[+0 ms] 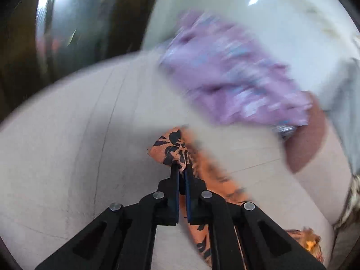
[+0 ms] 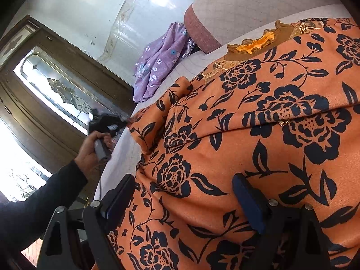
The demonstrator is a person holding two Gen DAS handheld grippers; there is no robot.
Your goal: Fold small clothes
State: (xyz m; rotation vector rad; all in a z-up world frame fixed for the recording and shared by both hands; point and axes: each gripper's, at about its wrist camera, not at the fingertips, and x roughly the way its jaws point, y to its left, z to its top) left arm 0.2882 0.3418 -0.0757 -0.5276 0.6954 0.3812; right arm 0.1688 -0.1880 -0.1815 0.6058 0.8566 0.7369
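An orange garment with a black flower print (image 2: 258, 135) lies spread on the pale quilted surface (image 2: 126, 157), with a gold embroidered neckline (image 2: 258, 42) at the far end. My left gripper (image 1: 182, 168) is shut on a corner of this orange garment (image 1: 173, 148) and holds it above the surface; that view is blurred. In the right wrist view the left gripper (image 2: 122, 121) grips the garment's left edge. My right gripper (image 2: 186, 186) is open, its fingers (image 2: 245, 200) over the garment's near part.
A purple flowered cloth (image 2: 157, 65) lies bunched at the far edge of the surface, also in the left wrist view (image 1: 236, 85). A pillow with a maroon band (image 2: 202, 29) lies beyond it. A wooden door with a glass pane (image 2: 56, 85) and a white wall (image 2: 90, 11) stand to the left.
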